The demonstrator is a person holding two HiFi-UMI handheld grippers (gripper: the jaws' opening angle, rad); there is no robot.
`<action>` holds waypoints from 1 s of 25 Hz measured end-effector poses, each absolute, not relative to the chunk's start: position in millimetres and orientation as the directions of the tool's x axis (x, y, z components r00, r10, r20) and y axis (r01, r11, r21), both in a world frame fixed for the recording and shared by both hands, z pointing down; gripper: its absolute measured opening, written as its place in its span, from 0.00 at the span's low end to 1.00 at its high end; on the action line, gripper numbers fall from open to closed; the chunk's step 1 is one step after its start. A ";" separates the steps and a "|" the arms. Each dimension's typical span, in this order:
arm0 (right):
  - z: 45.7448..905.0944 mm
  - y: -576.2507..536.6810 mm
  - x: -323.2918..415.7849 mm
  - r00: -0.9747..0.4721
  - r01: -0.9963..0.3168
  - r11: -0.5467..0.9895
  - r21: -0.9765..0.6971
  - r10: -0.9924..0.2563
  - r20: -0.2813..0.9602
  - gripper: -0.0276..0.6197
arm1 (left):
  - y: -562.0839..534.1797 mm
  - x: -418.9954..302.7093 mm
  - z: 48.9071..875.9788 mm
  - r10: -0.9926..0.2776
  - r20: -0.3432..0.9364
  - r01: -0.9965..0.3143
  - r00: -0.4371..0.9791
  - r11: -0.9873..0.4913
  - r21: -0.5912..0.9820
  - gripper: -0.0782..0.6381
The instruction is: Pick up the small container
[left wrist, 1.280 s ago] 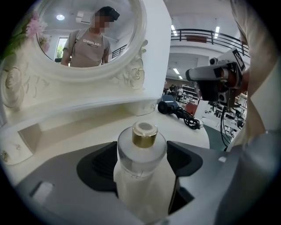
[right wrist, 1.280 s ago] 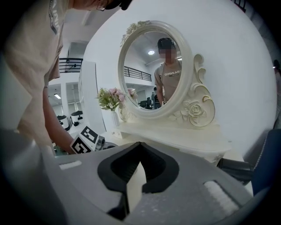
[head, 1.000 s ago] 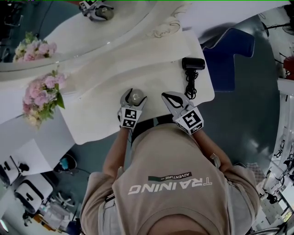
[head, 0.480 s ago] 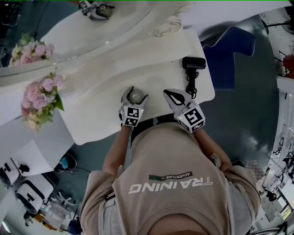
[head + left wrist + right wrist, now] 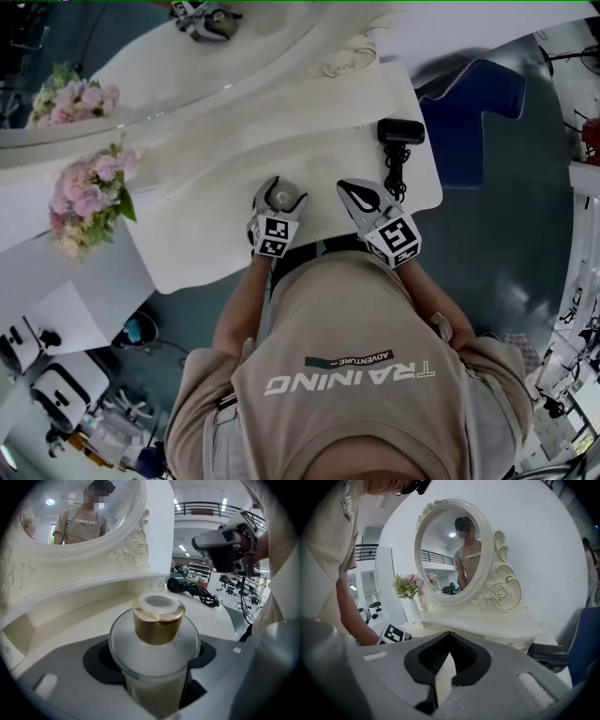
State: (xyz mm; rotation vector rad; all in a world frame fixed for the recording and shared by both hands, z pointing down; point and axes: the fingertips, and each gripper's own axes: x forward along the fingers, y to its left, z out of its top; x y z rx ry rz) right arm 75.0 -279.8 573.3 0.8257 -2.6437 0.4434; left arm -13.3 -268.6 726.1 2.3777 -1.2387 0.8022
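Head view: high, in front of mirror (image 5: 178, 70), looks down. Gripper views: low, close, face mirror. All three share mirror.

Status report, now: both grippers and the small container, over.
Left gripper: jaws shut on small container, gold cap up. Right gripper: jaws shut, empty, beside it. Hair dryer lies apart at the right; nothing in the way.

Black hair dryer (image 5: 401, 131), pink flowers (image 5: 89, 192), mirror (image 5: 216, 66)

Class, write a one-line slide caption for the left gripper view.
The left tongs grip the gold-capped small container on a white vanity, below its oval mirror.
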 end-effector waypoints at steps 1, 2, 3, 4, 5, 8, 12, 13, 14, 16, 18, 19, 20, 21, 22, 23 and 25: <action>572.6 -279.5 74.6 -0.776 -0.590 0.784 -0.191 -0.487 0.400 0.05 | -268.6 -13.5 726.2 -0.633 0.623 -0.826 0.460 -0.562 0.038 0.62; 571.7 -278.8 74.0 -0.778 -0.588 0.787 -0.188 -0.487 0.398 0.05 | -268.5 -13.8 726.1 -0.632 0.624 -0.825 0.460 -0.564 0.036 0.61; 570.5 -277.9 73.4 -0.779 -0.586 0.789 -0.184 -0.486 0.396 0.05 | -268.5 -14.1 726.1 -0.631 0.624 -0.823 0.461 -0.567 0.034 0.61; 569.2 -276.7 73.0 -0.780 -0.584 0.791 -0.181 -0.486 0.394 0.05 | -268.6 -14.6 726.1 -0.629 0.626 -0.821 0.461 -0.570 0.031 0.61; 568.0 -275.4 73.1 -0.780 -0.584 0.791 -0.179 -0.488 0.391 0.05 | -268.5 -15.2 726.2 -0.628 0.627 -0.819 0.461 -0.573 0.028 0.61; 566.8 -269.6 77.3 -0.775 -0.593 0.785 -0.179 -0.496 0.391 0.05 | -267.7 -15.2 724.0 -0.629 0.623 -0.815 0.465 -0.578 0.024 0.61; 570.3 -259.9 84.5 -0.768 -0.602 0.778 -0.180 -0.501 0.400 0.05 | -264.9 -15.6 713.4 -0.639 0.609 -0.822 0.469 -0.569 0.036 0.61; 571.0 -257.9 85.5 -0.767 -0.602 0.777 -0.180 -0.501 0.401 0.05 | -263.1 -15.8 710.7 -0.639 0.609 -0.822 0.469 -0.569 0.036 0.61; 571.4 -256.3 85.7 -0.767 -0.602 0.778 -0.181 -0.501 0.401 0.05 | -260.7 -16.1 707.8 -0.639 0.611 -0.821 0.468 -0.570 0.032 0.61; 570.4 -254.6 84.0 -0.771 -0.598 0.781 -0.179 -0.500 0.394 0.05 | -255.4 -16.6 700.8 -0.638 0.614 -0.817 0.465 -0.576 0.022 0.61; 568.3 -253.7 80.9 -0.778 -0.591 0.787 -0.178 -0.497 0.385 0.05 | -249.5 -16.2 691.5 -0.637 0.616 -0.814 0.464 -0.581 0.012 0.61; 567.3 -253.2 78.7 -0.782 -0.586 0.791 -0.177 -0.494 0.380 0.05 | -246.6 -16.1 686.2 -0.637 0.616 -0.812 0.463 -0.584 0.006 0.61; 566.2 -252.8 76.0 -0.787 -0.580 0.795 -0.177 -0.491 0.375 0.05 | -243.7 -16.1 680.4 -0.639 0.615 -0.810 0.462 -0.586 0.000 0.61; 565.1 -252.5 72.8 -0.792 -0.574 0.800 -0.177 -0.486 0.370 0.05 | -240.9 -16.1 674.2 -0.642 0.612 -0.809 0.463 -0.588 -0.004 0.61; 563.8 -252.2 69.4 -0.798 -0.566 0.805 -0.176 -0.481 0.364 0.05 | -238.4 -16.2 667.5 -0.645 0.606 -0.809 0.465 -0.588 -0.007 0.61; 562.4 -252.1 65.6 -0.804 -0.558 0.812 -0.174 -0.476 0.358 0.05 | -236.3 -16.7 660.4 -0.650 0.600 -0.809 0.467 -0.588 -0.008 0.61; 559.0 -251.9 58.0 -0.816 -0.541 0.824 -0.171 -0.465 0.343 0.05 | -233.1 -19.1 645.7 -0.660 0.589 -0.812 0.466 -0.583 -0.011 0.61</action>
